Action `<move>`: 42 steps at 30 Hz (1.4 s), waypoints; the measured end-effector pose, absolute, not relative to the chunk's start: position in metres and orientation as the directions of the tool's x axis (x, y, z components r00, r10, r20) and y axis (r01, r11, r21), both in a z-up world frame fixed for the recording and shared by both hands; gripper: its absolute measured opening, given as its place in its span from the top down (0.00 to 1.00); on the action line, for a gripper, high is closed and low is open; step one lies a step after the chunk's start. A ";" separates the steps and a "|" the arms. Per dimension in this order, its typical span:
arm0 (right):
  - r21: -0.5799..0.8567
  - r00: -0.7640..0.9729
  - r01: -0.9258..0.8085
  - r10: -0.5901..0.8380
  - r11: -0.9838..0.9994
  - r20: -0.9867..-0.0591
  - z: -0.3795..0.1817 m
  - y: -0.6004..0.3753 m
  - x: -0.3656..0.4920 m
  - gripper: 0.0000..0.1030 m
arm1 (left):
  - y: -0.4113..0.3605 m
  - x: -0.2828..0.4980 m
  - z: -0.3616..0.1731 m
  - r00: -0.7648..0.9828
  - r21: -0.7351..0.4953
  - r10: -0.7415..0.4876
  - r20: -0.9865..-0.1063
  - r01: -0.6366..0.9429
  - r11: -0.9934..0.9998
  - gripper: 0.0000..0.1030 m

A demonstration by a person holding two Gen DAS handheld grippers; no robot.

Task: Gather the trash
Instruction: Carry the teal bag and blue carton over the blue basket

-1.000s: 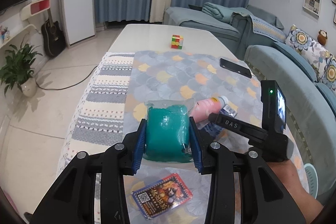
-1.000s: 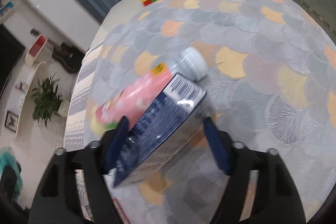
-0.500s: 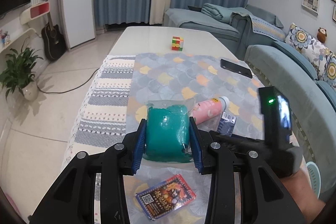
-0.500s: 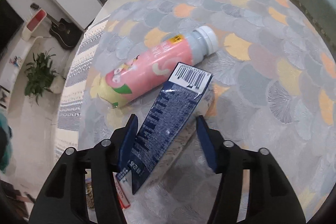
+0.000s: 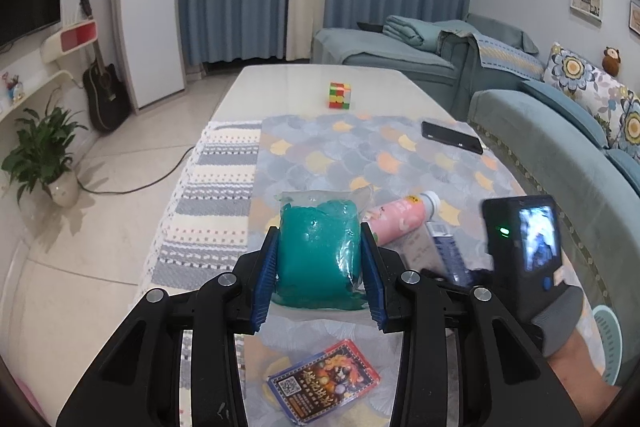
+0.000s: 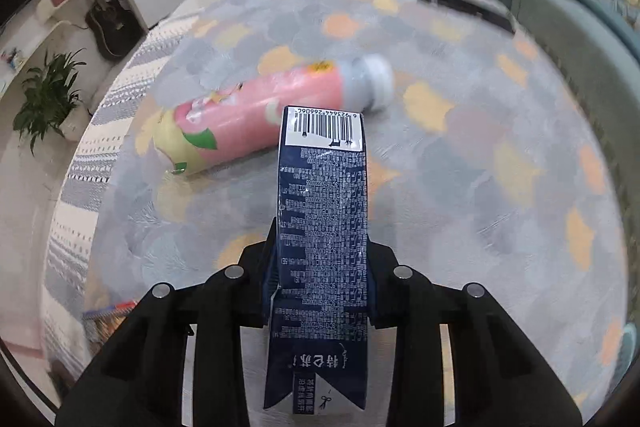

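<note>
My right gripper (image 6: 320, 267) clamps the dark blue carton (image 6: 322, 227) lengthwise, seemingly lifted off the surface (image 6: 480, 167) for carrying away, while my left gripper (image 5: 320, 267) squeezes the teal bag (image 5: 318, 251).

Teal bag (image 5: 318, 251): clear, glossy, crinkled plastic film over a teal filling. Navy carton (image 6: 324, 227): smooth printed card with a slight sheen; pink bottle (image 6: 256, 117): glossy plastic sleeve, pale matt cap. Table cover (image 5: 340, 163): smooth, faintly shiny printed sheet; gripper fingers (image 5: 266, 287): matt black plastic with ribbed blue pads.
</note>
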State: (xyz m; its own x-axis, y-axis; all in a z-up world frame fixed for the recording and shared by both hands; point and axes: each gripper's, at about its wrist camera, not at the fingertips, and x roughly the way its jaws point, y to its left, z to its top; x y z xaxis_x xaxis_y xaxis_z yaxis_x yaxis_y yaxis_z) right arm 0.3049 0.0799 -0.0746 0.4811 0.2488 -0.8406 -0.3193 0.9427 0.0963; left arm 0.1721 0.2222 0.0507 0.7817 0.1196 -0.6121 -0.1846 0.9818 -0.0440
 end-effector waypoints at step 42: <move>-0.082 0.819 -0.212 0.131 0.974 -0.558 0.063 -0.106 0.166 0.71 | 0.095 0.140 0.070 0.861 -0.013 -0.170 -0.480 0.187 0.982 0.64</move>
